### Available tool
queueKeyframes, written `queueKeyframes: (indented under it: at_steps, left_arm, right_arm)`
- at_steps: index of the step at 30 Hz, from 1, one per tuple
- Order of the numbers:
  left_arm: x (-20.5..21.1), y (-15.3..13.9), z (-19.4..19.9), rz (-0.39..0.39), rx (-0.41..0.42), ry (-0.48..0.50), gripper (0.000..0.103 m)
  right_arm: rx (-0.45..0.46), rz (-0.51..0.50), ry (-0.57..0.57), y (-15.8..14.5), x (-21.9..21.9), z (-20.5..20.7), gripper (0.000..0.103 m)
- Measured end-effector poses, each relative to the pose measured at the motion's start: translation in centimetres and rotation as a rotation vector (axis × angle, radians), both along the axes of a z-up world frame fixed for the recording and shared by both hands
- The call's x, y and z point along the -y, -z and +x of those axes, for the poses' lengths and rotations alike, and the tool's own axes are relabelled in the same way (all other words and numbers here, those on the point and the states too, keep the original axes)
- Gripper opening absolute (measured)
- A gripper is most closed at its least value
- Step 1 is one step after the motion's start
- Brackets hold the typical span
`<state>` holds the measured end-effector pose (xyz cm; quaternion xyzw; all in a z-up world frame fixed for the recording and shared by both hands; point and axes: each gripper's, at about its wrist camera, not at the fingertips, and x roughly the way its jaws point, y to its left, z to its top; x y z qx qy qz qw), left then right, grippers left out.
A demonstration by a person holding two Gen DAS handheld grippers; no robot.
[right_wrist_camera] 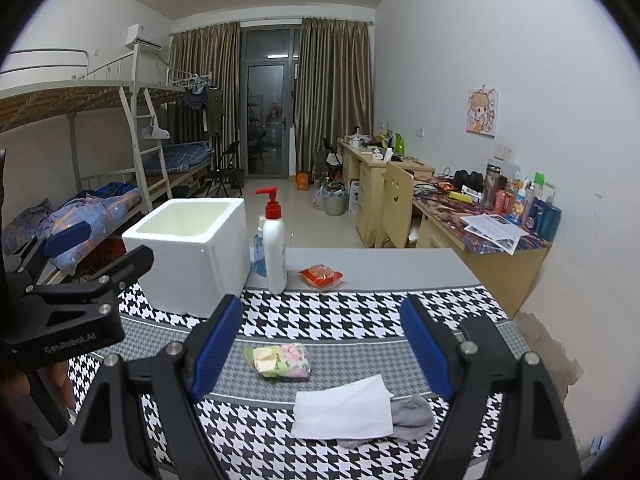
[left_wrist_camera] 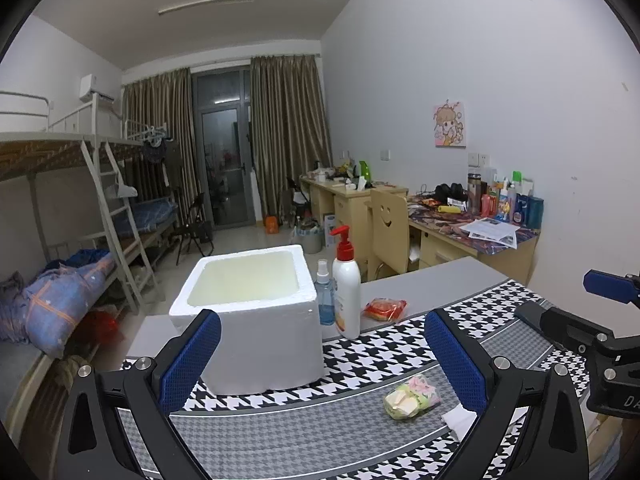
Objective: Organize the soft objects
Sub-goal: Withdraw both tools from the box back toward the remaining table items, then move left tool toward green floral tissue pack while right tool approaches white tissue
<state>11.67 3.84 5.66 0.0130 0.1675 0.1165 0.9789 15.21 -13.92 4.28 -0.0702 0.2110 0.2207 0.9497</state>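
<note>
Right wrist view first: we see the right claw (right_wrist_camera: pixel 320 344) spread wide and empty above the table (right_wrist_camera: pixel 380 268), with three soft things lying ahead of it and a little below. Nearest is a flat white tissue (right_wrist_camera: pixel 340 410), overlapping a limp grey sock (right_wrist_camera: pixel 414 416) on its right edge. Just beyond, between our pads, lies a crinkly clear packet (right_wrist_camera: pixel 278 360) of yellow and pink pieces, its long axis running across our view, roughly in line with the gap between the pads.

From the left wrist view, the left claw (left_wrist_camera: pixel 322 358) is likewise released and holds nothing; the same packet (left_wrist_camera: pixel 412 398) sits low toward its right pad, so we judge the right claw better placed for it. The white foam box (left_wrist_camera: pixel 248 312), rigid, thick-walled and open-topped, stands straight ahead of the left claw on the houndstooth cloth (left_wrist_camera: pixel 380 356). Beside the box stand a smooth pump bottle (left_wrist_camera: pixel 346 292) and a small blue spray bottle (left_wrist_camera: pixel 325 296); a glossy red packet (left_wrist_camera: pixel 384 309) lies farther back.
</note>
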Motion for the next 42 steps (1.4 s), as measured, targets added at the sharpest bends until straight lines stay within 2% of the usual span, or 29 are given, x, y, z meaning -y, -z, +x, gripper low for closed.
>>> queueKeyframes:
  at_steps: [4,17,25,35,42]
  left_arm:
    - [0.2,0.3,0.0,-0.033,-0.010,0.020,0.102]
    - [1.6,0.9,-0.4,-0.016,0.005,0.022,0.102]
    - [1.9,2.1,-0.1,-0.037,0.001,0.020,0.102]
    - [3.1,3.2,0.1,-0.041,-0.013,0.043,0.102]
    - [3.5,4.5,1.1,-0.054,-0.055,0.043,0.102]
  right_arm:
    - [-0.011,0.004,0.006,0.4,0.5,0.2,0.085]
    - [-0.044,0.019,0.033,2.1,2.3,1.0,0.085]
    - [-0.043,0.012,0.040,3.2,3.0,0.8,0.085]
    - [-0.067,0.021,0.047,4.3,3.8,1.5,0.085]
    - [-0.082,0.027,0.038,5.1,4.6,1.8,0.085]
